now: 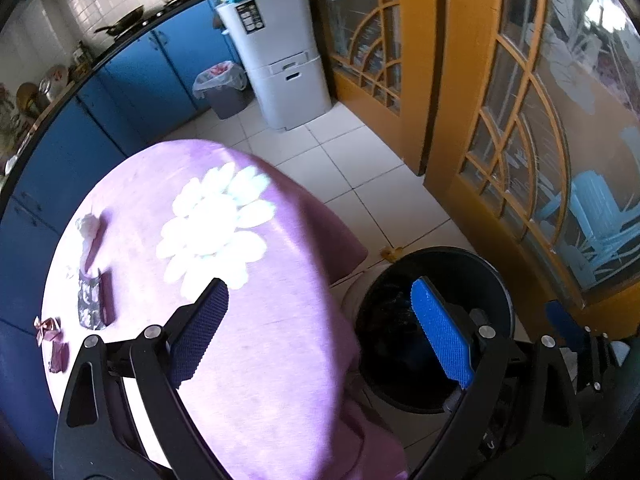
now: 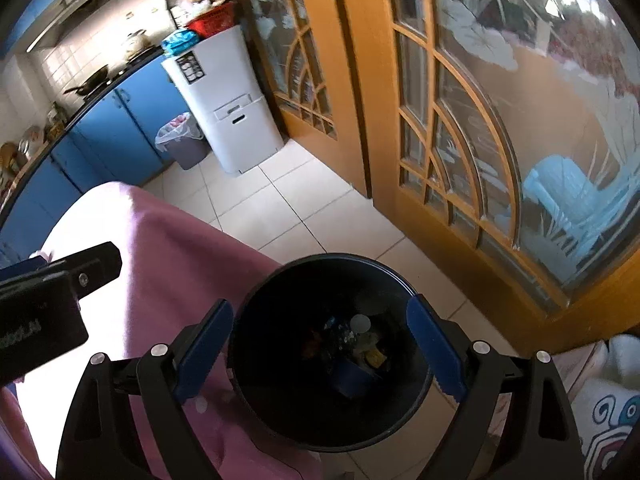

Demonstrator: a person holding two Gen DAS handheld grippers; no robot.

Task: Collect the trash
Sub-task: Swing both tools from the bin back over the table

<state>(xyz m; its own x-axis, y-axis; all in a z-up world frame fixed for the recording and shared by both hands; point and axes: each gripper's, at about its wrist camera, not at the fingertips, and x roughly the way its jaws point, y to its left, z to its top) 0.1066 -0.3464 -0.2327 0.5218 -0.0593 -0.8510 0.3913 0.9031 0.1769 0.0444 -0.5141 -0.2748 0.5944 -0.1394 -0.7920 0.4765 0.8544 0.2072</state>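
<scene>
With the right gripper [image 2: 320,344] hanging wide and empty over the bin [image 2: 256,296], we judge a drop done; left gripper [image 1: 320,334], also wide and empty, hangs beside the bin, wrappers [image 1: 90,304] waiting beyond it on the table [image 1: 260,360].

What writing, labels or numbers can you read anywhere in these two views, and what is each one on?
None can be read in full.
Dark label on the white cabinet: too small and blurred.
White lettering on the left gripper body, right wrist view: cut off and blurred.
Patterned wrapper on the purple tablecloth: no legible print.
</scene>
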